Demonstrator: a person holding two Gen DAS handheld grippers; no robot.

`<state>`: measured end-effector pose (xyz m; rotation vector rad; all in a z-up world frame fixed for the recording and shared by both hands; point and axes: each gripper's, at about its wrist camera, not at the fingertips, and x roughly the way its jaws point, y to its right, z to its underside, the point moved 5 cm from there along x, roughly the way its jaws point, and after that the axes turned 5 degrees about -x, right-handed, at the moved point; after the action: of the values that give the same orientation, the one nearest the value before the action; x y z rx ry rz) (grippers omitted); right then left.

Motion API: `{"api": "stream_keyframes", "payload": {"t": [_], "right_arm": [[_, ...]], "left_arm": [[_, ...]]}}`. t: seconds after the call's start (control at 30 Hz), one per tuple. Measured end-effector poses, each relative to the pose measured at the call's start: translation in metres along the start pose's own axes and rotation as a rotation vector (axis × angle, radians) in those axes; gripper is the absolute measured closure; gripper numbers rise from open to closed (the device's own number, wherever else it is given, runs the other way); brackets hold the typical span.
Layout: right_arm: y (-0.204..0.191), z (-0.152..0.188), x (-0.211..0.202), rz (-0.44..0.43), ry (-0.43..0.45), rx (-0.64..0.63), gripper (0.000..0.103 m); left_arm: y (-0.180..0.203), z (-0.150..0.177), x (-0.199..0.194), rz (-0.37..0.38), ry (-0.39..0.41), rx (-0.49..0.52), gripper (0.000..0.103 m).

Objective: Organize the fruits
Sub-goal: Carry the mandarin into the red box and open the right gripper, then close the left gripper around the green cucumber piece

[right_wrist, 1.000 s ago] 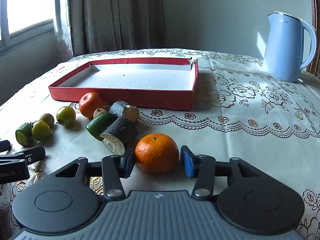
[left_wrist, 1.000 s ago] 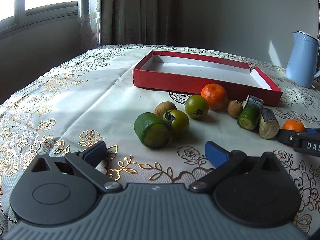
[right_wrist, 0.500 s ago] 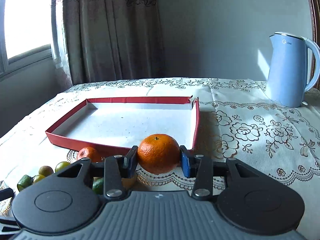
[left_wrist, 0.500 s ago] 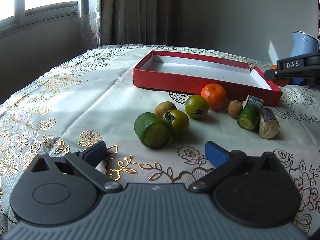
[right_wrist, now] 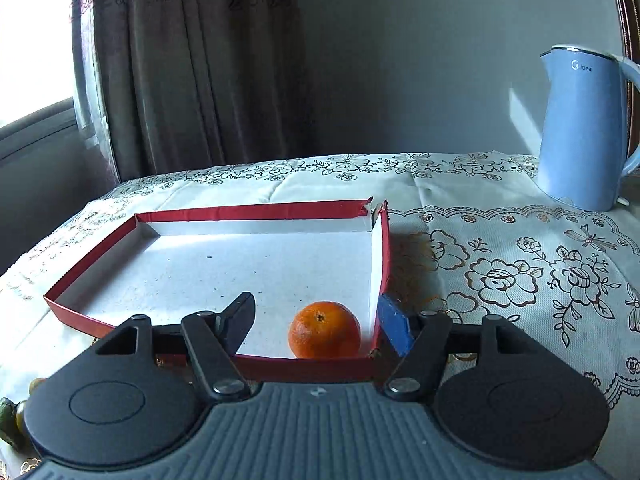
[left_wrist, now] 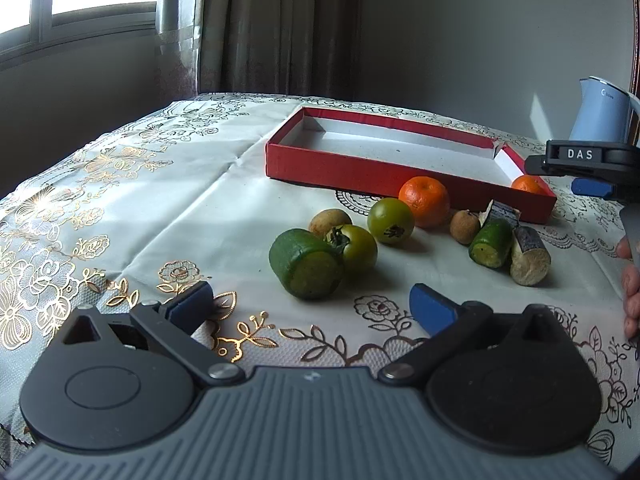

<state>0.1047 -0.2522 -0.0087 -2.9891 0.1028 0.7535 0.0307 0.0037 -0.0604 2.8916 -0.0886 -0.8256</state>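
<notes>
The right wrist view looks down into the red tray (right_wrist: 384, 248), where one orange (right_wrist: 325, 330) rests on the white floor in the near right corner, free between the spread jaws of the right hand-held gripper (right_wrist: 320, 316). The left wrist view shows only the top of that orange (left_wrist: 527, 184) above the tray wall (left_wrist: 360, 170), but it alone lays out the other fruit on the counter (left_wrist: 160, 208): a second orange (left_wrist: 425, 201), two green tomatoes (left_wrist: 391, 221) (left_wrist: 357, 249), two green cylinders (left_wrist: 306, 264) (left_wrist: 491, 243), two small brown fruits (left_wrist: 330, 222) (left_wrist: 465, 221) and a bark-covered piece (left_wrist: 529, 256). The left hand-held gripper (left_wrist: 310, 306) hovers spread and empty in front of them. The right hand-held gripper (left_wrist: 588, 172) and the blue kettle (left_wrist: 600, 110) are cut off at the frame edge
</notes>
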Motion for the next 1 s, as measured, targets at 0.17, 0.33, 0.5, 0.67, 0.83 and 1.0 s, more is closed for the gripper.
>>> {"api": "stream_keyframes", "payload": {"t": [0.17, 0.33, 0.5, 0.67, 0.83, 1.0], "right_arm": [[0.018, 0.014, -0.025, 0.025, 0.094, 0.031, 0.024], [0.024, 0.012, -0.021, -0.017, 0.097, 0.063, 0.024], [0.024, 0.013, -0.021, -0.020, 0.101, 0.068, 0.023], [0.024, 0.013, -0.022, -0.020, 0.109, 0.072, 0.023], [0.025, 0.013, -0.023, -0.020, 0.112, 0.075, 0.022], [0.025, 0.013, -0.023, -0.024, 0.115, 0.079, 0.020]], "left_arm": [[-0.016, -0.005, -0.009, -0.053, 0.060, -0.039, 0.000], [-0.027, -0.013, -0.008, -0.091, 0.073, -0.045, 0.006], [-0.022, -0.017, -0.005, -0.049, 0.057, -0.029, 0.025], [-0.014, -0.013, 0.002, 0.011, 0.012, -0.011, 0.052], [-0.012, -0.012, 0.004, 0.060, 0.001, -0.014, 0.065], [-0.012, -0.013, 0.000, 0.061, 0.011, -0.014, 0.076]]}}
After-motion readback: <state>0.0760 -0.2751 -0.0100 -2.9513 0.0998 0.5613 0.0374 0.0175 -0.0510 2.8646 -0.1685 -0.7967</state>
